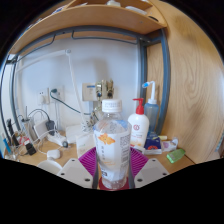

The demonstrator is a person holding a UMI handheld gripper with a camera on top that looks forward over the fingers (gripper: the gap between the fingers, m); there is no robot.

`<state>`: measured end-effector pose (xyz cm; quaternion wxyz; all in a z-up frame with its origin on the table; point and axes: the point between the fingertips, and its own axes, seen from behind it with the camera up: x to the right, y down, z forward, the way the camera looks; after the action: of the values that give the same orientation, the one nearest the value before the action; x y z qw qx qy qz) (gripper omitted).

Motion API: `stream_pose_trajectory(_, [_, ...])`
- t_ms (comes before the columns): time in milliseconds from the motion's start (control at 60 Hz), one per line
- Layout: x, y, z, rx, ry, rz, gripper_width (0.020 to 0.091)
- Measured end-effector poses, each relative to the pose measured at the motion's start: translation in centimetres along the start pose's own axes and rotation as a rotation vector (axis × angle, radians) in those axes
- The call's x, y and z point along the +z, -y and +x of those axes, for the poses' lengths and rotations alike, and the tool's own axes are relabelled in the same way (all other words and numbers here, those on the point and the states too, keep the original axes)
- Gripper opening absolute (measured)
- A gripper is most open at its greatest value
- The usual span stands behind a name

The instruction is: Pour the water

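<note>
A clear plastic water bottle (111, 135) with a white cap and an orange-and-white label stands upright between my fingers. My gripper (112, 172) is shut on it, with the magenta pads (89, 160) pressing its lower body from both sides. The bottle's base is hidden low between the fingers, so I cannot tell whether it rests on the wooden desk (35, 160). Water shows in the bottle's lower part.
Just beyond the bottle stand a white pump bottle (139, 124) with a red label, a blue-topped bottle (151, 100) and a white cup (84, 142). A green object (175, 155) lies to the right. Cables and small items crowd the left by the wall socket (55, 95). A wooden shelf (100, 20) hangs overhead.
</note>
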<state>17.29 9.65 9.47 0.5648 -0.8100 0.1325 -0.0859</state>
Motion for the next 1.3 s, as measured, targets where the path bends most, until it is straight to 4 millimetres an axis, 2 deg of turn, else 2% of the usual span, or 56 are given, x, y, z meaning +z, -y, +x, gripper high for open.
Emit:
stream_pose_trajectory(33, [0.1,-0.6,0.0,-0.002,0.0,-0.006,0.042])
stream_pose_trajectory(50, [0.2,-0.9,0.0,-0.003,0.0,-0.012,0.0449])
stream_pose_trajectory(250, [-0.4,-1.2,0.3,0.006,-0.018,0.029,0.0535])
stream_pose_trajectory(350, [-0.8,-3.4,0.8,-0.008,-0.045,-0.057,0.0626])
stream_pose_trajectory(417, [-1.4,-4.1,0.8,-0.036,-0.044,-0.075,0.0635])
stream_pose_trajectory(517, [-3.4,-5.2,0.6,-0.082,-0.007,-0.124,0.07])
stream_pose_trajectory(650, [-7.8,-7.7,0.9,-0.078,0.058,-0.267,0.071])
stream_pose_trajectory(700, [-9.8,-7.9,1.1,-0.086,0.081,-0.311,0.0711])
stream_pose_trajectory(783, [-12.7,-7.7,1.5,-0.119,0.122,-0.364,0.0712])
stream_pose_trajectory(967, [-16.8,-4.4,1.5,-0.1,0.19,-0.36,0.0711])
stream_pose_trajectory(1117, [-18.8,-2.3,0.6,-0.091,0.235,-0.346,0.0704])
stream_pose_trajectory(1300, [-20.1,0.5,-1.9,-0.076,0.308,-0.294,0.0704])
